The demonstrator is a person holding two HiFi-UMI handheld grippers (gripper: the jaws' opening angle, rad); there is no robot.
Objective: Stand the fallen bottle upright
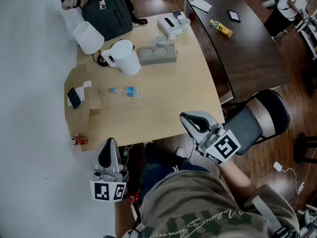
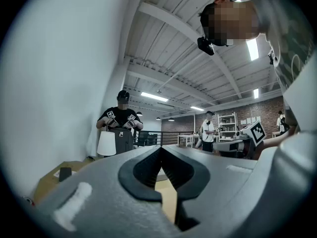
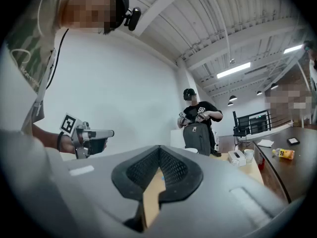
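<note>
Nothing done yet tbh. The bottle lies on its side toward the surface's left edge. Left claw and right claw hover off the near edge, both pinched shut and empty. Whole grab-and-stand left.

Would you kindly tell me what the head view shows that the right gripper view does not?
Only the head view shows the red can at the near corner of the light table and the phone on cardboard. Only the right gripper view shows the ceiling beams and strip lights. Both show the dark backpack, the left hand-held gripper and the yellow bottle on the dark table.
</note>
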